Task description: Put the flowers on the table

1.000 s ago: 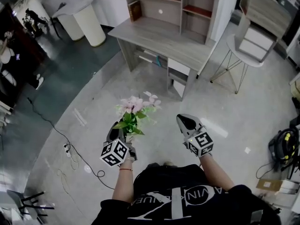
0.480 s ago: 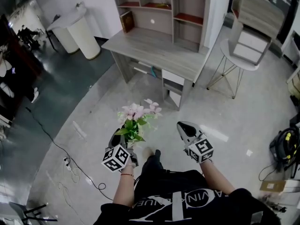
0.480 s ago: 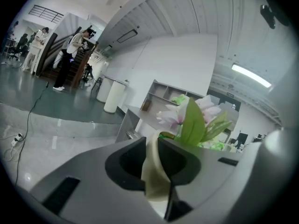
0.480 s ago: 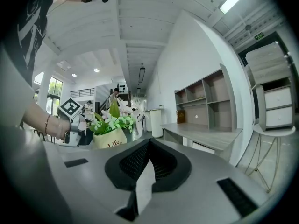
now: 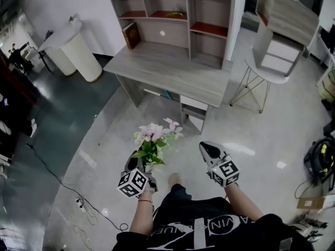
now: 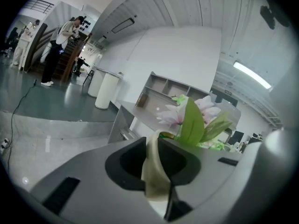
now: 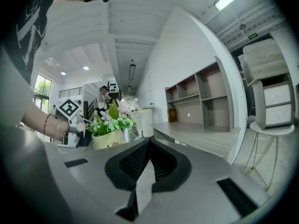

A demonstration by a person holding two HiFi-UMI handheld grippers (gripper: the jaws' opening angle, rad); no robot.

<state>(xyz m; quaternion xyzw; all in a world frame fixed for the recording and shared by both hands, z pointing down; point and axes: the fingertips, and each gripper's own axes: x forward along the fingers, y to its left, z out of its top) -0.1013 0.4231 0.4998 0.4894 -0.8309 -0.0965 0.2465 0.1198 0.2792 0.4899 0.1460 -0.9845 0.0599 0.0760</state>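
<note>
A cream pot of pink flowers with green leaves (image 5: pixel 153 139) is held upright over the floor, in front of the person. My left gripper (image 5: pixel 138 162) is shut on the pot; in the left gripper view the cream rim (image 6: pixel 154 167) sits pinched between the jaws, with blossoms (image 6: pixel 194 113) rising behind. My right gripper (image 5: pixel 208 149) hovers to the right of the flowers, shut with nothing in it. In the right gripper view its pads (image 7: pixel 135 160) touch, and the pot (image 7: pixel 108 138) shows to the left. Ahead stands the grey wooden table (image 5: pixel 172 77) with a shelf unit on top.
A brown book (image 5: pixel 131 34) leans in the shelf unit. A white round stand (image 5: pixel 73 48) is at the left and a white wire-leg chair (image 5: pixel 261 72) at the right. A black cable (image 5: pixel 63 184) crosses the floor on the left. A black-and-yellow machine (image 5: pixel 319 163) stands far right. People (image 6: pixel 58 45) stand far off.
The person has walked toward the table, which now looks nearer and larger. Both grippers keep the same stance, and the flowers stay in the left one.
</note>
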